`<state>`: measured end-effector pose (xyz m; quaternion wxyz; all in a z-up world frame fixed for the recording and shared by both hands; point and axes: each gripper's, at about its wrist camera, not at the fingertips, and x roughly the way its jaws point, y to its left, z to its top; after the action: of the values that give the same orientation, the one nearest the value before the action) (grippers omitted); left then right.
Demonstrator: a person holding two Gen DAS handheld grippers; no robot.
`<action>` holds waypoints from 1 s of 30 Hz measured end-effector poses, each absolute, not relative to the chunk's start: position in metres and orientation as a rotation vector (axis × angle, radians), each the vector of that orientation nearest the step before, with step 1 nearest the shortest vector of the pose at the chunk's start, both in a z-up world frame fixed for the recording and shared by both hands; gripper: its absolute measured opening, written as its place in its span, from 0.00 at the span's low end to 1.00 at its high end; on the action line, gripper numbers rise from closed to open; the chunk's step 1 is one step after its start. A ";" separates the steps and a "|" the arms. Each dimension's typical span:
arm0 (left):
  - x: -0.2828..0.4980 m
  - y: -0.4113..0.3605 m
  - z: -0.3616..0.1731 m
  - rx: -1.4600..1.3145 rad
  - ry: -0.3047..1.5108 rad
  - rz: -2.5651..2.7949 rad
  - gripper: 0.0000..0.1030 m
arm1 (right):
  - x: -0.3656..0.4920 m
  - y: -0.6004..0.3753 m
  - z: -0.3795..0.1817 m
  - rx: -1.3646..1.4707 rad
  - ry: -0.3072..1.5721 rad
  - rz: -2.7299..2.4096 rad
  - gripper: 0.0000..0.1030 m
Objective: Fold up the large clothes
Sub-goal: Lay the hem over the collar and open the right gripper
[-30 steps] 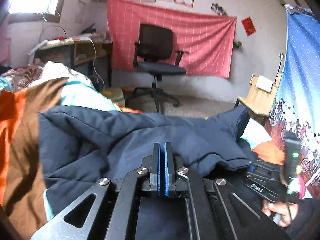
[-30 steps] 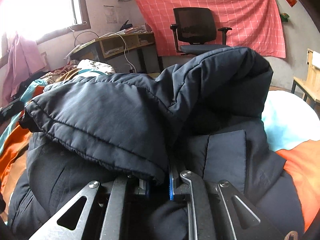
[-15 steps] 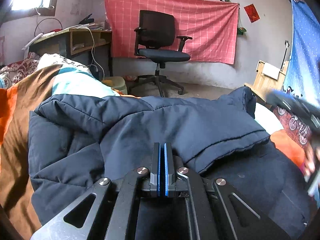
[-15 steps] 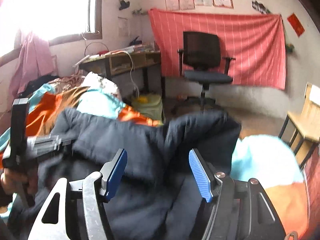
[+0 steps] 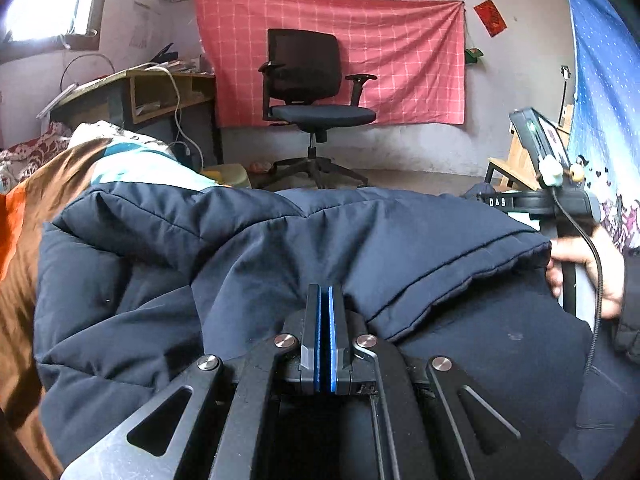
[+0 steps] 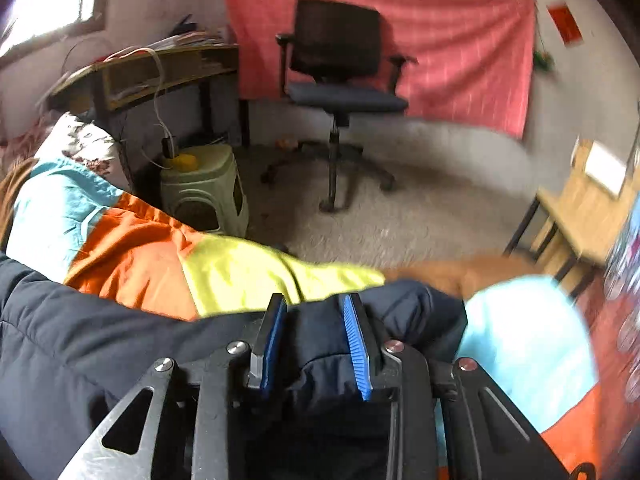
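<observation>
A dark navy padded jacket (image 5: 280, 264) lies on the bed, one sleeve folded across its body. My left gripper (image 5: 325, 300) is shut with nothing between its blue pads and hovers low over the jacket's middle. The jacket also shows in the right wrist view (image 6: 100, 344). My right gripper (image 6: 316, 320) is open, its fingers astride a bunched edge of the jacket (image 6: 404, 304) at the far end. The right tool and the hand holding it (image 5: 576, 256) show at the right edge of the left wrist view.
The bedspread (image 6: 132, 248) has orange, yellow, teal and brown patches. Beyond the bed are an office chair (image 5: 312, 96), a desk (image 5: 152, 92), a pale green stool (image 6: 204, 188), a wooden chair (image 6: 580, 208) and a blue curtain (image 5: 604, 92).
My right gripper let go of the jacket sleeve, opened, and moved to the jacket's far edge. The sleeve now lies folded over the body. My left gripper stayed shut.
</observation>
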<state>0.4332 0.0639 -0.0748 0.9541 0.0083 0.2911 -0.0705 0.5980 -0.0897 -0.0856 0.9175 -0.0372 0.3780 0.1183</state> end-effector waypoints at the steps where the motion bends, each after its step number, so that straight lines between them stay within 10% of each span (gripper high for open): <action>1: 0.434 0.063 -0.078 0.024 0.587 -0.144 0.01 | 0.596 -0.095 -0.092 -0.058 0.784 0.250 0.26; 18: 0.431 0.116 -0.033 -0.158 0.405 -0.191 0.01 | 0.559 -0.091 -0.062 0.055 0.680 0.414 0.31; 30: 0.526 0.180 -0.086 -0.391 0.688 0.003 0.01 | 0.514 -0.049 -0.078 -0.040 0.689 0.592 0.31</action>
<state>0.5262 0.1801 -0.0863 0.9227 -0.1905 0.3350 0.0015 0.5139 -0.0489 -0.0779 0.8985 -0.0191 0.3328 0.2858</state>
